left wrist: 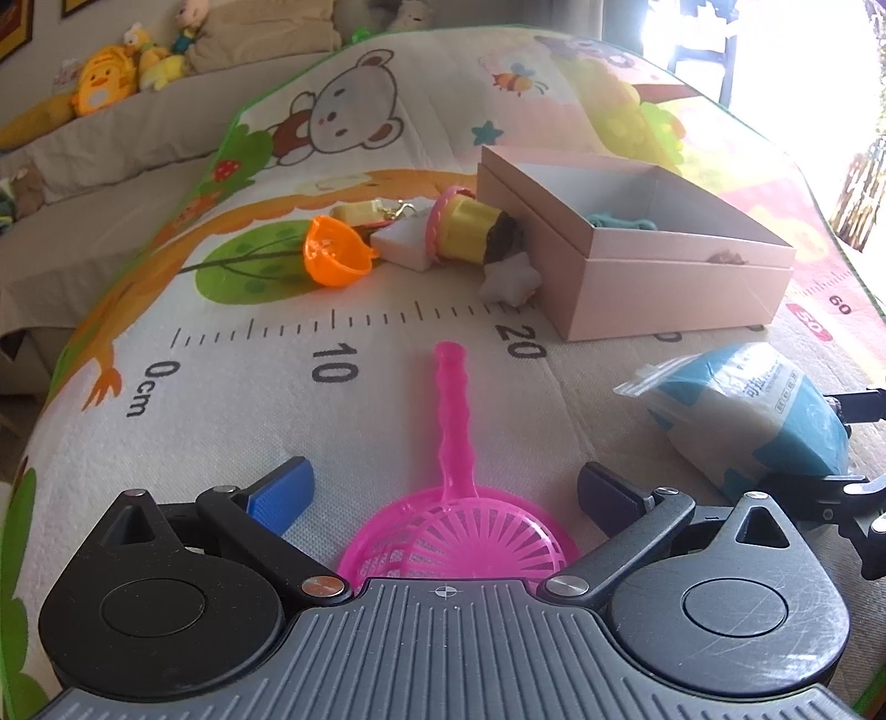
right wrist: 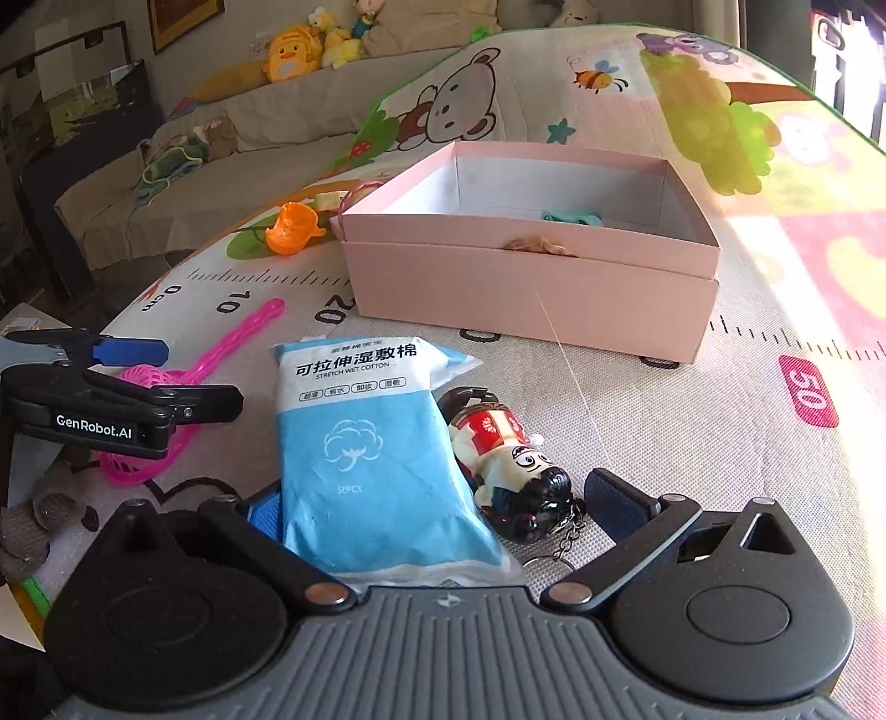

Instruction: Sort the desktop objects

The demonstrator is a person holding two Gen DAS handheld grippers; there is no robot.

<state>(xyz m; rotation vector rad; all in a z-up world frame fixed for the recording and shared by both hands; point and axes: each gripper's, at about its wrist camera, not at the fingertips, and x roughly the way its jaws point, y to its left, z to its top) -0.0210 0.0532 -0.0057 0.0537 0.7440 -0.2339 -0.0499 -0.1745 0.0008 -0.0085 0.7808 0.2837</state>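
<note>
My left gripper stands open over a pink toy strainer, whose handle runs forward between the fingers without touching the pads. My right gripper is open around a blue wet-cotton pack and a figurine keychain lying side by side; the pack hides its left pad. An open pink box sits ahead of it with a teal item inside. To the box's left lie an orange toy bowl, a white block, a yellow cupcake toy and a white star.
Everything rests on a cartoon play mat printed with a ruler. A sofa with plush toys runs along the mat's far left. The left gripper shows left of the pack in the right wrist view.
</note>
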